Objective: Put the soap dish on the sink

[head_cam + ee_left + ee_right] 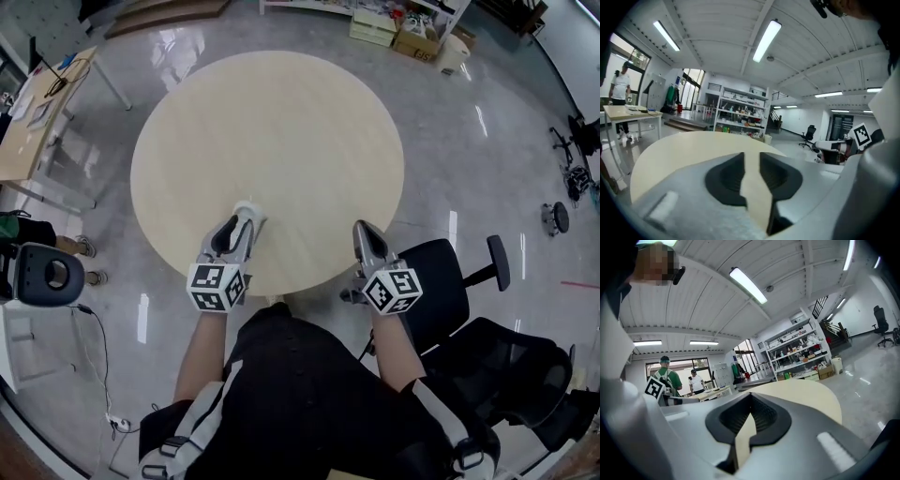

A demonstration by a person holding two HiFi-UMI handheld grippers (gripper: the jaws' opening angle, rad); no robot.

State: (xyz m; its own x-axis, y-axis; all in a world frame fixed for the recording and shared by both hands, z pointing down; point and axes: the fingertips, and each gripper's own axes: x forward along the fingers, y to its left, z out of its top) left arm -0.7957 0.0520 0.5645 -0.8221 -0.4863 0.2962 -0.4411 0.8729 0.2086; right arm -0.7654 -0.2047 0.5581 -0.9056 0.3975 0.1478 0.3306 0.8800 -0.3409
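Search is called for before anything can be placed: no soap dish and no sink are shown in any view, only a round wooden surface (pixel 272 122) with nothing on it. The left tongs (pixel 751 159) are held slightly apart with nothing between them. The right tongs (pixel 750 398) are seen together at the tips, likewise empty. Both are poised over the near edge. By this reading, the dish should first be found, then taken by its rim with widened tongs and kept level.
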